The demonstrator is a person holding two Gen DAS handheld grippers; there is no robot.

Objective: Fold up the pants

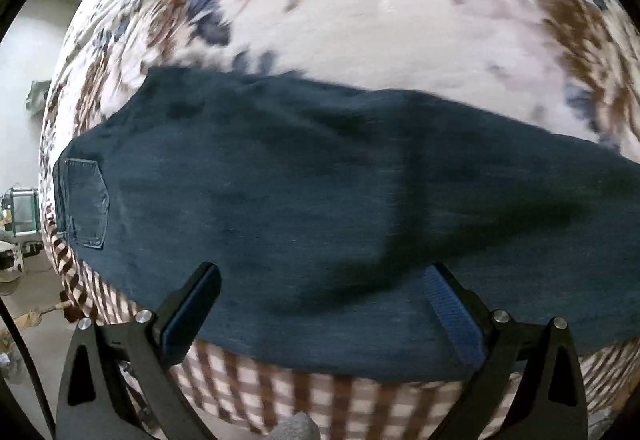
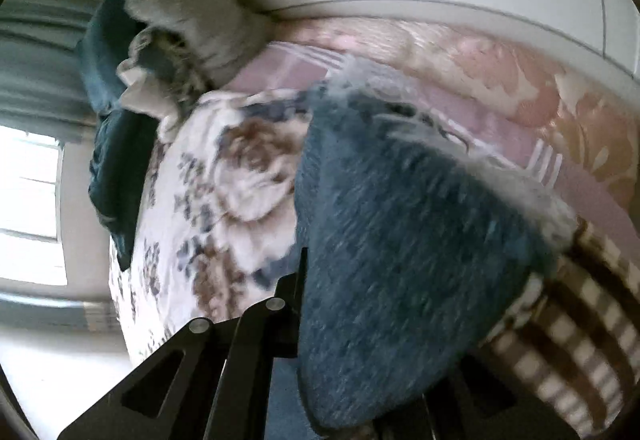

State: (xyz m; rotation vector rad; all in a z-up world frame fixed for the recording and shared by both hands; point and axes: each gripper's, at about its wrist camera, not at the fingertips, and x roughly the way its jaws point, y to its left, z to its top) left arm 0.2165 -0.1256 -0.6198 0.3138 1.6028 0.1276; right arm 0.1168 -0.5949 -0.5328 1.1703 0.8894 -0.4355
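Dark blue jeans (image 1: 304,192) lie lengthwise across a floral bedspread (image 1: 380,12), waistband and back pocket (image 1: 86,204) at the left. My left gripper (image 1: 324,300) is open just above the near edge of the jeans, its blue pads (image 1: 454,316) spread wide and empty. In the right wrist view a fold of the jeans (image 2: 400,260) drapes over my right gripper and hides its fingertips; only its left finger (image 2: 296,300) shows. The denim looks lifted off the bed.
The bed has a brown checked border (image 1: 320,396) along its near edge. Pillows and a dark blue cushion (image 2: 116,144) pile at the head of the bed by the white wall. A pink blanket (image 2: 500,88) lies along the far side. A window (image 2: 28,208) is at left.
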